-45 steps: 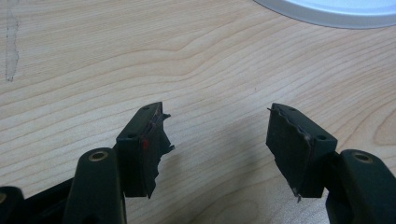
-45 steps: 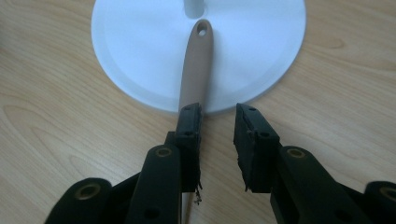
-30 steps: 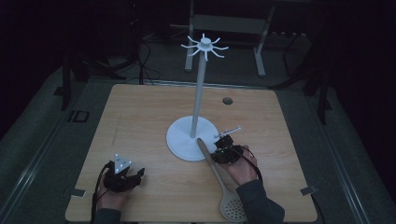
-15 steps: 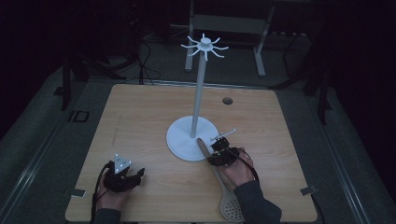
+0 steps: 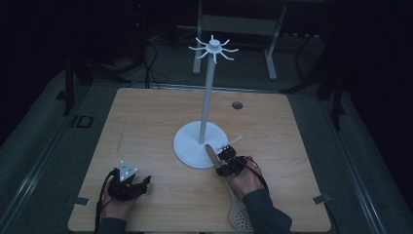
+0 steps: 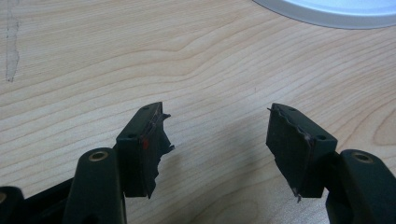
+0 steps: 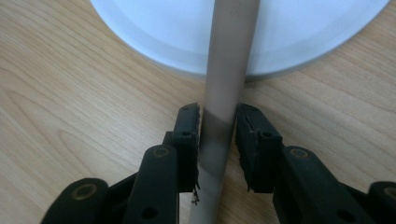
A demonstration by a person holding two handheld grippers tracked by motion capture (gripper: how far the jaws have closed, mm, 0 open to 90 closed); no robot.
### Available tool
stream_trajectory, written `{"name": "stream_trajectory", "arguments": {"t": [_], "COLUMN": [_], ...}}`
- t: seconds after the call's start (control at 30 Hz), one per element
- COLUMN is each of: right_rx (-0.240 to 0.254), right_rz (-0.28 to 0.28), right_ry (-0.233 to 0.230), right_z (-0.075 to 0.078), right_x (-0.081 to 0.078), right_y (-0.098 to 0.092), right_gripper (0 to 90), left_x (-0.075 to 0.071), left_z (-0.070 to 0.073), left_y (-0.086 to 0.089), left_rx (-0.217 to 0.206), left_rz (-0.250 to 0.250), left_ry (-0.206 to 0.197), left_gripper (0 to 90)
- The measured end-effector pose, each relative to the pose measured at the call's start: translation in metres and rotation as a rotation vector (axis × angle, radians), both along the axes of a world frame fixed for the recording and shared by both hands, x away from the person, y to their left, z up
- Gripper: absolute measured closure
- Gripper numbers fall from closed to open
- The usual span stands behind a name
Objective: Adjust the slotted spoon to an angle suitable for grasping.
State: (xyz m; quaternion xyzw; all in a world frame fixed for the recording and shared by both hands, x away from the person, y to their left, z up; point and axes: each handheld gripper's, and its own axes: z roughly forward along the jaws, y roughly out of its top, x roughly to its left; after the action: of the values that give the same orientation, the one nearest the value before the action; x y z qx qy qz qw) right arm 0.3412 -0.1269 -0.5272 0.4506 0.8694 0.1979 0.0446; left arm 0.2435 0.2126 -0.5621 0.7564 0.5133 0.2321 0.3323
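A white hook stand rises from a round base at the table's middle. A long slotted spoon lies in front of it, perforated head near the front edge and handle reaching onto the base. My right gripper is shut on that handle; in the right gripper view both jaws press the grey handle just short of the base. My left gripper rests at the front left, open, with bare wood between its jaws.
The wooden table has a small round hole at the back right and a small bracket at the front right corner. A metal frame stands on the floor beyond the table. The base's rim lies ahead of the left gripper.
My right hand has shifted slightly left along the spoon handle toward the base. The left gripper has stayed where it was.
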Motion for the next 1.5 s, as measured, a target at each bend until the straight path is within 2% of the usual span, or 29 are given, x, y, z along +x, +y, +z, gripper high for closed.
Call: {"name": "stream_trajectory", "arguments": {"t": [0.53, 0.83, 1.1, 1.5], "right_rx": [-0.06, -0.068, -0.044, -0.01], "right_rz": [0.013, -0.003, -0.021, -0.033], "right_ry": [0.036, 0.045, 0.04, -0.011], "right_z": [-0.006, -0.007, -0.006, 0.003], "right_x": [0.009, 0.01, 0.008, 0.001], "right_y": [0.01, 0.012, 0.01, 0.005], "right_gripper": [69.6, 71.5, 72.3, 72.7], "left_x": [0.0, 0.0, 0.001, 0.0], "left_z": [0.0, 0.0, 0.0, 0.0], "left_y": [0.0, 0.0, 0.0, 0.001], "left_rx": [0.002, 0.0, 0.0, 0.001], "left_rz": [-0.001, 0.0, 0.001, 0.002], "left_ry": [0.0, -0.001, 0.0, -0.001], "left_gripper": [37.5, 37.5, 37.5, 37.5]}}
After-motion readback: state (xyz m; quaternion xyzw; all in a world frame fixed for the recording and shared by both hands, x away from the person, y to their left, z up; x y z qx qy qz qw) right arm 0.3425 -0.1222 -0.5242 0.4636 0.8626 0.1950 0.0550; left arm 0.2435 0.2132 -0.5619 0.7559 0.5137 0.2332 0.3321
